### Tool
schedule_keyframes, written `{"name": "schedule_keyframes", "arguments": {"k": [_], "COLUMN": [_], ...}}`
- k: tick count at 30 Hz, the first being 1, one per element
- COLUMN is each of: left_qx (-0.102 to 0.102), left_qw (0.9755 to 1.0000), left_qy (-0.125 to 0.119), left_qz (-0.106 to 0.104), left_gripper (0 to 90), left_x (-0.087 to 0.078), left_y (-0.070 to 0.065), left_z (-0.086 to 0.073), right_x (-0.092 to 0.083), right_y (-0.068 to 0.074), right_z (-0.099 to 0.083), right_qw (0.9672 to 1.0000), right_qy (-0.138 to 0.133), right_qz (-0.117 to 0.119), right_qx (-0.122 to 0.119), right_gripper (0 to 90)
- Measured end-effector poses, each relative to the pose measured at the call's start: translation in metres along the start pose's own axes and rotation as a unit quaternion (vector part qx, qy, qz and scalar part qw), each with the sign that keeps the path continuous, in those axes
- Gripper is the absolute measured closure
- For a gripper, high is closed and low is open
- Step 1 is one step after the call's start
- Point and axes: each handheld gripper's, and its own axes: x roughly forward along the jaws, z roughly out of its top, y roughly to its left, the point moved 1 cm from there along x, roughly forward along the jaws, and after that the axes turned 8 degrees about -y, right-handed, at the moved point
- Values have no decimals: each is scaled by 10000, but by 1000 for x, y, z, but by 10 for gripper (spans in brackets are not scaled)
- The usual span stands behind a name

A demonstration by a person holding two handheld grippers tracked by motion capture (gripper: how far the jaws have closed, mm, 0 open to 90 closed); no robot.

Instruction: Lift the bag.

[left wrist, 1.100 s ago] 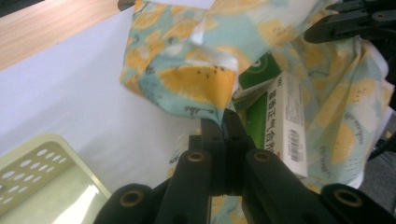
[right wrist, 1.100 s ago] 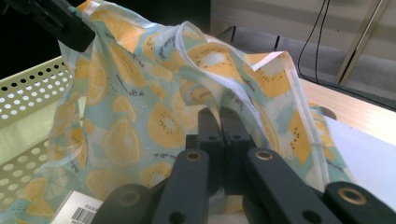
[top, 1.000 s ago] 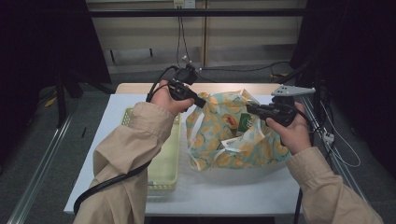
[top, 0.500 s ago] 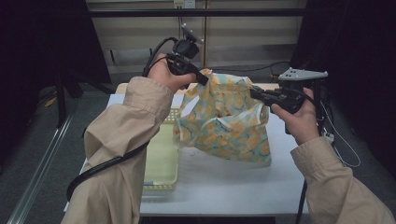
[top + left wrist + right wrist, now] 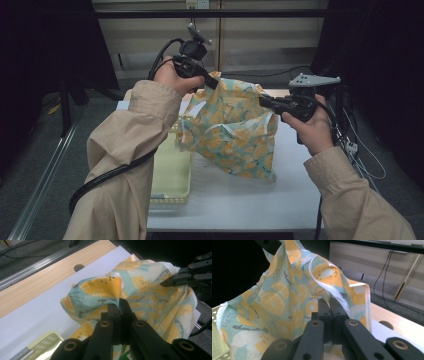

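A cloth bag (image 5: 235, 132) printed with orange slices on pale blue hangs above the white table (image 5: 240, 200), lifted by its top edge. My left gripper (image 5: 214, 83) is shut on the bag's left upper rim; in the left gripper view its jaws (image 5: 119, 305) pinch the fabric (image 5: 105, 290). My right gripper (image 5: 264, 101) is shut on the right upper rim; the right gripper view has its jaws (image 5: 329, 305) closed on the cloth (image 5: 287, 297) beside a white handle strap (image 5: 329, 287). The bag's bottom still rests on the table.
A pale yellow perforated basket (image 5: 172, 172) lies on the table at the left, partly under my left sleeve. A wooden strip (image 5: 37, 282) runs along the table's far edge. Cables (image 5: 360, 155) hang off the right side.
Both grippers have risen with the bag, which went from lying slumped on the table to hanging stretched between them.
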Motion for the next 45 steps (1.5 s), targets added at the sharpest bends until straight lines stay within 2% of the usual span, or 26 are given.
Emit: {"name": "schedule_keyframes", "arguments": {"k": [2,9,11,12,13,14,16,18,20,24,27,29,30,32,34,39,43,45], "left_qx": [-71,-110,-93,-106,-121,-158,-243,-219,-158,2,30,-28,6,79,93,198,289,313], "left_qw": [10000,9999,9999,9999,9997,9995,9989,9991,9988,9986,9981,9981,9982,9986,9985,9979,9975,9978], "left_qy": [-30,13,10,-45,-144,-181,-278,-262,-363,-516,-621,-613,-585,-513,-541,-622,-649,-582], "left_qz": [4,19,45,55,132,208,277,251,275,71,30,57,89,101,53,10,69,92], "left_gripper": [900,900,900,888,798,650,427,288,220,141,109,105,96,91,77,75,81,87], "left_x": [-2,-9,-12,-13,-15,-17,-20,-24,-29,-42,-51,-55,-56,-56,-54,-52,-49,-47], "left_y": [3,11,15,17,19,21,25,31,33,38,43,48,51,55,57,58,57,57], "left_z": [-5,-21,-27,-30,-33,-37,-45,-55,-65,-87,-104,-116,-122,-135,-146,-171,-189,-197], "right_x": [3,17,20,21,22,22,20,14,8,-6,-15,-19,-20,-22,-24,-29,-32,-33], "right_y": [3,20,26,29,31,33,36,37,36,32,26,23,22,20,18,16,16,15], "right_z": [-2,-9,-12,-14,-15,-16,-16,-15,-16,-26,-39,-49,-54,-63,-72,-91,-103,-110], "right_qw": [10000,9994,9990,9988,9987,9984,9981,9989,9990,9989,9987,9984,9984,9979,9976,9974,9973,9969], "right_qy": [9,85,142,166,162,159,111,92,150,259,333,403,412,427,454,524,570,556], "right_qz": [47,328,414,439,421,428,392,287,254,199,144,137,125,157,103,87,40,54], "right_qx": [6,52,107,147,222,323,457,357,346,324,364,374,379,455,504,482,467,563], "right_gripper": [887,874,828,776,700,603,423,323,244,212,211,210,210,210,210,207,206,207]}}
